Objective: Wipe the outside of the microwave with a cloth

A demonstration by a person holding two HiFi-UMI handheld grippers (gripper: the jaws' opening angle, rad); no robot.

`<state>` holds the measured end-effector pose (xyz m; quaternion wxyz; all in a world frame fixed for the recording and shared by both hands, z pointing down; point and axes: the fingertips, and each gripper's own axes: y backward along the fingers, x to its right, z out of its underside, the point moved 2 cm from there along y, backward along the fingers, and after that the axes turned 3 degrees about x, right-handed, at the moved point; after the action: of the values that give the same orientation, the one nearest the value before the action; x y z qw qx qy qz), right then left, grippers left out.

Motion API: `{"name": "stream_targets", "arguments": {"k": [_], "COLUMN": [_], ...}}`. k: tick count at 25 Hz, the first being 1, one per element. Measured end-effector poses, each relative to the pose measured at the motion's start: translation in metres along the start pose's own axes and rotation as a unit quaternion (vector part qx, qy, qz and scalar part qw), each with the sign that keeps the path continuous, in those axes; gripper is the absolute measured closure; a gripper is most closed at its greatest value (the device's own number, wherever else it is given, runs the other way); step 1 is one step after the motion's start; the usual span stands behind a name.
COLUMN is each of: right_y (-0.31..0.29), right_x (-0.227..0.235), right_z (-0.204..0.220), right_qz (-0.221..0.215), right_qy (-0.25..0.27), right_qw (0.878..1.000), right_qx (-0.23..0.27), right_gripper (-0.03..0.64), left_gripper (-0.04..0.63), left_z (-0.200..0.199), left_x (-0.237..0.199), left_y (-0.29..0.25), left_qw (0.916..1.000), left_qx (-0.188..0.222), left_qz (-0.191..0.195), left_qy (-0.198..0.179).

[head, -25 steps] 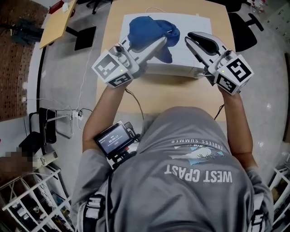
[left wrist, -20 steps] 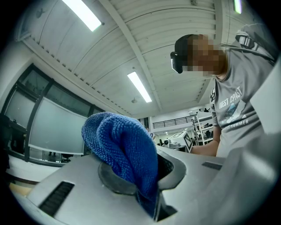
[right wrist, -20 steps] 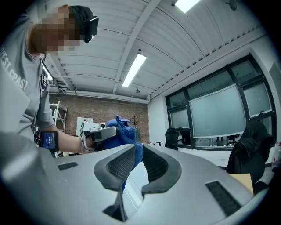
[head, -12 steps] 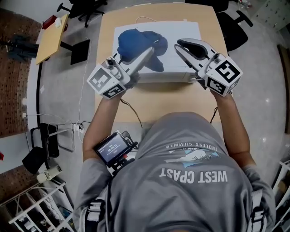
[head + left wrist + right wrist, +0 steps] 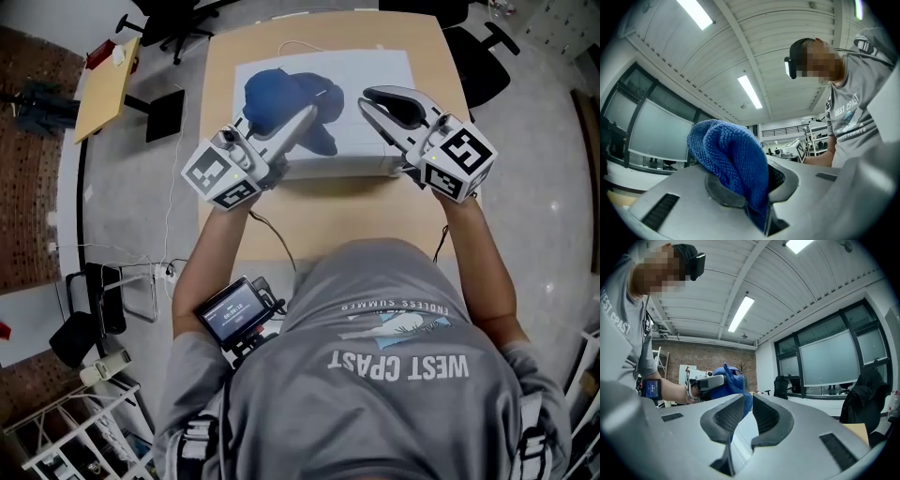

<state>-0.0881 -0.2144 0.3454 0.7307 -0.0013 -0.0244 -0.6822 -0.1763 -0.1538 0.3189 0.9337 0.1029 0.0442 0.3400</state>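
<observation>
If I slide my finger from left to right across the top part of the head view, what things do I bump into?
small wooden table → blue cloth → right gripper → black chair. The left gripper overlaps the cloth it holds, so it is left out.

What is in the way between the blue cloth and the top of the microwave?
Nothing visible. The blue cloth, clamped in the left gripper, is over the microwave and its white top; the right gripper hangs beside it, empty.
</observation>
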Motion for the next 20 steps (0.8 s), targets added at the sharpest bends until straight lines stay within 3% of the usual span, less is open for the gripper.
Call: {"name": "stream_targets", "arguments": {"k": [20], "right_y": [0.0], "right_x": [0.0009], "right_z": [0.0002], "right_qz": [-0.004], "right_qy": [-0.003], "right_qw": [1.0], "right_qx": [-0.002], "right_gripper": [0.551], "left_gripper": [0.53], "left_z": [0.0023], "left_x": [-0.0014], "left_y": [-0.001], "left_qw": [1.0], "left_qx": [-0.003], "left_qz": [-0.004], "left_qy": [0.008]}}
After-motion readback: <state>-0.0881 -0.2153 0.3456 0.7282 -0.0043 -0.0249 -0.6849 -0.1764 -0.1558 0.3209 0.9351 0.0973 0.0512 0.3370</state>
